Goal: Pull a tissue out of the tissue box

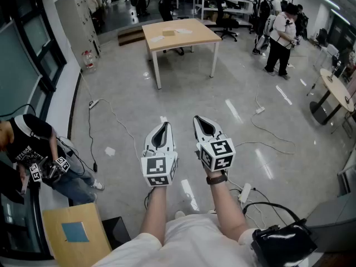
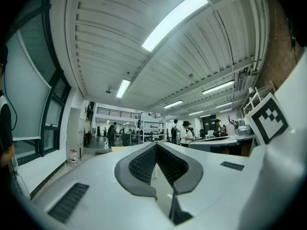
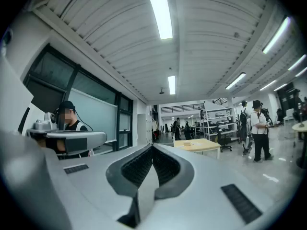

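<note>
No tissue box can be made out for certain. A light wooden table point(image 1: 181, 35) stands far ahead with two small flat items on it, too small to identify. My left gripper point(image 1: 163, 125) and right gripper point(image 1: 199, 120) are held side by side in the air over the floor, pointing toward that table. In the left gripper view the jaws of the left gripper point(image 2: 156, 144) meet at the tips with nothing between them. The right gripper point(image 3: 152, 146) looks the same in its own view, and the wooden table point(image 3: 197, 145) shows beyond its tips.
A person point(image 1: 33, 149) holding grippers stands at the left by the windows. Several people point(image 1: 281, 32) stand at the back right. Cables point(image 1: 261, 143) and a power strip point(image 1: 245, 192) lie on the floor. A black bag point(image 1: 281, 243) is at lower right and a round table point(image 1: 339, 88) at right.
</note>
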A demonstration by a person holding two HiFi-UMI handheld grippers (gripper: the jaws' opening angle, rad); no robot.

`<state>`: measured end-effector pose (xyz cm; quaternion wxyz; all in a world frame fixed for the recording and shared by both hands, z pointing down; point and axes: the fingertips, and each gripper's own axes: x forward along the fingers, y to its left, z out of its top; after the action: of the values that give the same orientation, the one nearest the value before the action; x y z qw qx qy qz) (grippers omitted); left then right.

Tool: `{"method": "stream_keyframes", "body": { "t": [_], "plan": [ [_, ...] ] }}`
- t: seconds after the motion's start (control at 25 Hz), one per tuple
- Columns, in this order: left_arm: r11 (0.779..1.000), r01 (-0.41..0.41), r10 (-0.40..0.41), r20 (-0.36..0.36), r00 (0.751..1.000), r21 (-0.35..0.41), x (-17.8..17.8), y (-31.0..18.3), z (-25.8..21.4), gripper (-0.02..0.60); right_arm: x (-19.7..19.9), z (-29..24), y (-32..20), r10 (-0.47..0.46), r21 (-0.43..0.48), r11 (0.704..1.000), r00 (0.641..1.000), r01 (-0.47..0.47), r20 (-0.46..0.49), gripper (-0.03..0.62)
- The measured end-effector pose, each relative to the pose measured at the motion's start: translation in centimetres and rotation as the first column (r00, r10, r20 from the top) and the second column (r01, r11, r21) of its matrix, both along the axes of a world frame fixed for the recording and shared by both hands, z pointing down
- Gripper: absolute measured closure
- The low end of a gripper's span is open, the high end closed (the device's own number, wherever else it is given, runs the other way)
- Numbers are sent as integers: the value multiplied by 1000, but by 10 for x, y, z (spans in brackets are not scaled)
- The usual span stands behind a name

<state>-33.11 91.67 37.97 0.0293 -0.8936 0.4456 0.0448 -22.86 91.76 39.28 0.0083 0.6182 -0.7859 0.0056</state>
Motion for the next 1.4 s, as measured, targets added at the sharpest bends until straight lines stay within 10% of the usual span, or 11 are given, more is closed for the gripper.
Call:
{"method": "stream_keyframes", "body": {
  "t": [0.44,0.68,1.4],
  "plan": [
    [997,-5,3,-26,1000,-75,-6,-5,27,580,-6,11,7,0,10,1000,1000,-1,31,592],
    [993,69,-71,-20,997,-92,12,-56,38,580,-17,16,-30,-163,40,985,986,165,-43,592],
    [993,91,-92,-11,996,-77,154,-168,28,580,146,-3,-158,-133,99,986,990,136,-37,592]
  ]
}}
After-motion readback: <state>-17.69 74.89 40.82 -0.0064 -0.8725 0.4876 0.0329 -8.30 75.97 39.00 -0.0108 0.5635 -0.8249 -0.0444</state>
